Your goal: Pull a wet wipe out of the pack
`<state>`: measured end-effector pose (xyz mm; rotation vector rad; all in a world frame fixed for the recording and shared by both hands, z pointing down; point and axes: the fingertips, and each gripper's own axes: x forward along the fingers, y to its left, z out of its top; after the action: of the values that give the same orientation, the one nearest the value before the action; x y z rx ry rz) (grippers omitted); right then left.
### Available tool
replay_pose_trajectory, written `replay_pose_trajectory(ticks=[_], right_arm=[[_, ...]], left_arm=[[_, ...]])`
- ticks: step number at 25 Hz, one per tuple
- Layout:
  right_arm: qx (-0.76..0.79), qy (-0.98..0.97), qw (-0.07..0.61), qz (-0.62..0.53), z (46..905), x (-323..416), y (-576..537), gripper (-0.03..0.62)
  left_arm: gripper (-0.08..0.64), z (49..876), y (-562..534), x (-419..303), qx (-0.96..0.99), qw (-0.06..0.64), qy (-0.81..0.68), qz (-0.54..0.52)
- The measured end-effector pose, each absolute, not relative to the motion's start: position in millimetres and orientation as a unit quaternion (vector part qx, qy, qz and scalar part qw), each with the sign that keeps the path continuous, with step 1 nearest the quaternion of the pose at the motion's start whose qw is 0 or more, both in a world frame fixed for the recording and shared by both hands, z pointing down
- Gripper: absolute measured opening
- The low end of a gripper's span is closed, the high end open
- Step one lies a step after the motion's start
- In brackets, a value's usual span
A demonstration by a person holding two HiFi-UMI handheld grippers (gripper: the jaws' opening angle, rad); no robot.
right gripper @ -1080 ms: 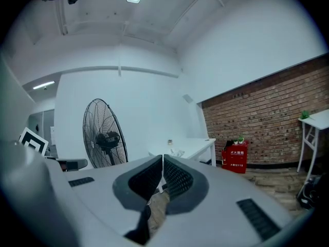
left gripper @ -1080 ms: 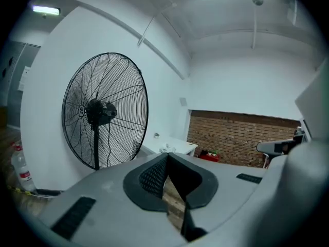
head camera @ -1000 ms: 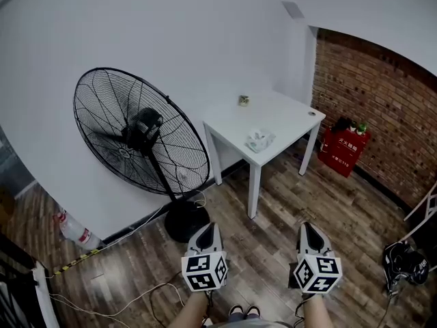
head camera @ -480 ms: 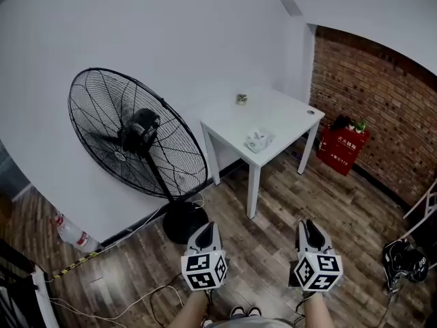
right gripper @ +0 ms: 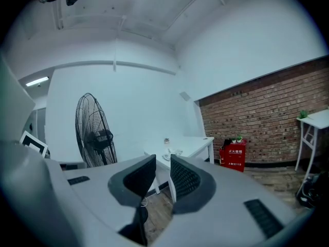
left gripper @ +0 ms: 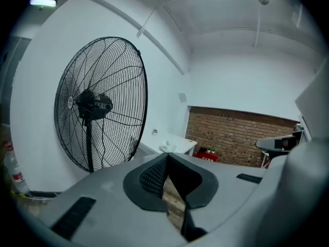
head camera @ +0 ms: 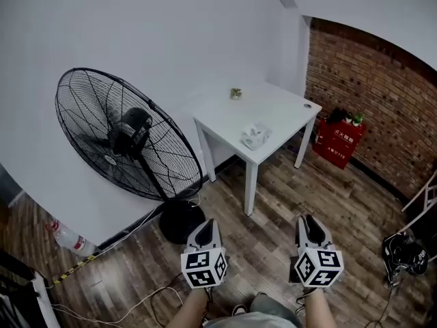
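While wipe pack (head camera: 257, 136) is lying on table (head camera: 290, 108), we are holding left gripper (head camera: 207, 225) closed, right gripper (head camera: 308, 221) slightly parted.

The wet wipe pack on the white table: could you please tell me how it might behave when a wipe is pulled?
The small pale wet wipe pack looks light, so it may lift or slide on the smooth white table unless held. Its crumpled top suggests soft material that probably yields when pinched.
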<state>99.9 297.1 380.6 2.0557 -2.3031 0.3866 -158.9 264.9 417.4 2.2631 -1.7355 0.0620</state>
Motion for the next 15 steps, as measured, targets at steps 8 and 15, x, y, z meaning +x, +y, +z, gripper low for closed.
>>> replay_pose_trajectory(ticks=[8,15], right_arm=[[0.648,-0.749,0.017,0.133,388.1,117.3,241.4,0.089],[0.626,-0.765,0.024,0.147,391.1,143.0,166.9,0.089]], left_arm=[[0.005,432.0,216.3,-132.1,0.784,0.151,-0.601,0.042],[0.005,424.9,151.4,-100.2,0.775,0.140,-0.613,0.056]])
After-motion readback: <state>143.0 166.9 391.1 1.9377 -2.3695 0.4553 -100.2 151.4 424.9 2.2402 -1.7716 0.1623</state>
